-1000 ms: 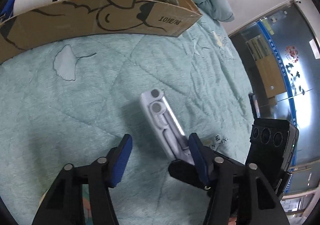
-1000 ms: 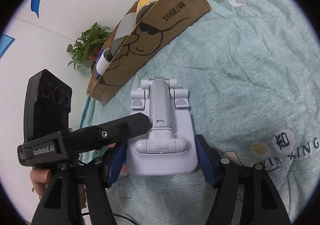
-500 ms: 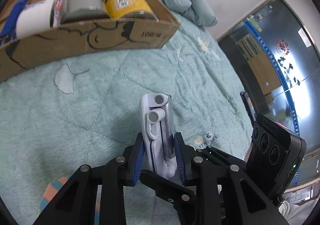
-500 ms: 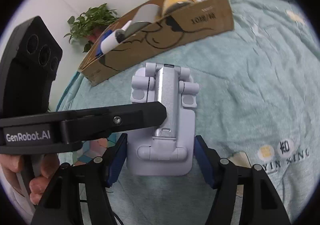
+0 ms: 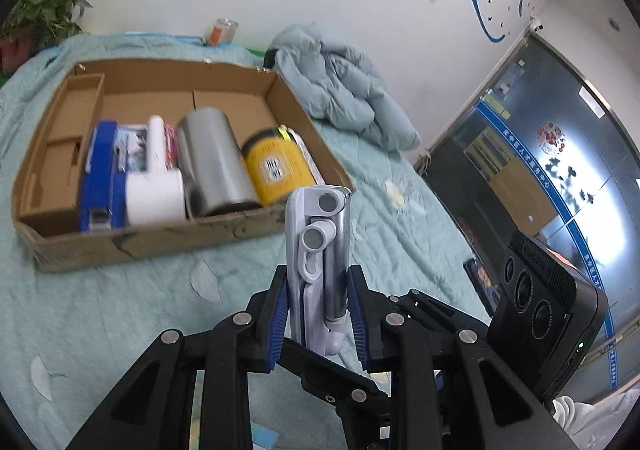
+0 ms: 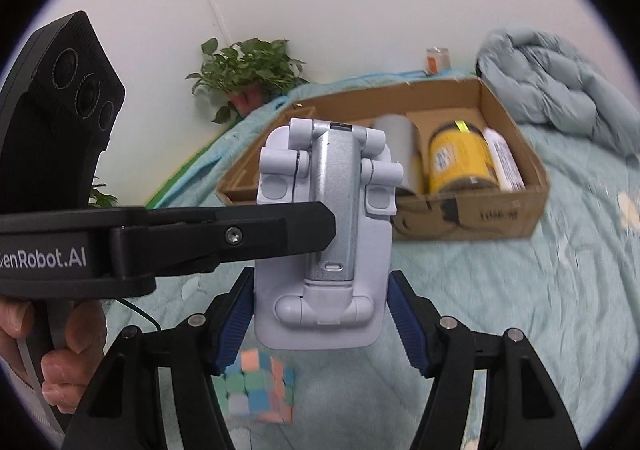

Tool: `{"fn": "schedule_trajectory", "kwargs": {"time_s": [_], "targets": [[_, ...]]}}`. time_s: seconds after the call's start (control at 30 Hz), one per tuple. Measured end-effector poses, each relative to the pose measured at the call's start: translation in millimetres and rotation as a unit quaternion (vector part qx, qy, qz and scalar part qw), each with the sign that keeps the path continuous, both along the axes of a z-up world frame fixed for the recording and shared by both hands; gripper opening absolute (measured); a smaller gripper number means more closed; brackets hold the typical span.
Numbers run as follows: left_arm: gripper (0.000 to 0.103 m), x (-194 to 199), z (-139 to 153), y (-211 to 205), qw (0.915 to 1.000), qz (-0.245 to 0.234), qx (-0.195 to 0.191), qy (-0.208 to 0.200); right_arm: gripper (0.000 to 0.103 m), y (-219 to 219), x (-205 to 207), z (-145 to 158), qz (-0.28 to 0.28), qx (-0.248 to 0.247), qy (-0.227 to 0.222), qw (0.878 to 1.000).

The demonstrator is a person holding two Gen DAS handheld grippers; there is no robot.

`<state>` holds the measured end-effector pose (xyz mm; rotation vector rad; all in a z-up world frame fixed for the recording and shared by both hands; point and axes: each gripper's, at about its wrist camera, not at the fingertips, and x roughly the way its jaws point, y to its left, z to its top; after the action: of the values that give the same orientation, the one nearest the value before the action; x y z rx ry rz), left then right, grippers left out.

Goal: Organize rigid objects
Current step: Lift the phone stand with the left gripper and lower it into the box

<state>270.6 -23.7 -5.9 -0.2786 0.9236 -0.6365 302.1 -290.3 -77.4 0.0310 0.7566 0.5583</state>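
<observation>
- The pale grey folding phone stand [image 5: 318, 250] is lifted clear of the bed [image 5: 120, 310], gripped by both tools at once.
- The left gripper [image 5: 316, 314] has just been closing; its jaws now clamp the stand's thin faces, front and back.
- The right gripper [image 6: 320, 314] has its jaws across the stand's wide base; the blue pads look pressed to both edges, though the right edge is hard to judge.
- The cardboard box [image 5: 168, 240] lies on the bed beyond the stand, holding a yellow jar [image 5: 276, 169], a silver can [image 5: 212, 157] and a white bottle [image 5: 154, 185].
- A pastel puzzle cube [image 6: 256, 390] sits on the bed beneath the stand.
</observation>
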Motion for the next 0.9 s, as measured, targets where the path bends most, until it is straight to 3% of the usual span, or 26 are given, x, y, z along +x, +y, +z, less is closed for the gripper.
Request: {"fn": "schedule_trajectory", "kwargs": {"time_s": [0.2,0.4,0.67,0.9], "targets": [[0.025,32,28,25,0.9997,0.014,0.005,-0.019,0.064,19,32,20,0.021,0.007,-0.011,1.0],[0.024,76,35,44,0.9996,0.024,-0.009,-0.012,0.064,39,70,28,0.036,-0.003,-0.001,0.999],[0.022,149,34,76,0.9989,0.043,-0.014,0.011,0.064,78,132,32,0.061,-0.017,0.047,0.997],[0.02,214,2,106,0.9959,0.057,-0.028,0.064,0.061,109,190,4,0.066,-0.023,0.122,0.99]]}}
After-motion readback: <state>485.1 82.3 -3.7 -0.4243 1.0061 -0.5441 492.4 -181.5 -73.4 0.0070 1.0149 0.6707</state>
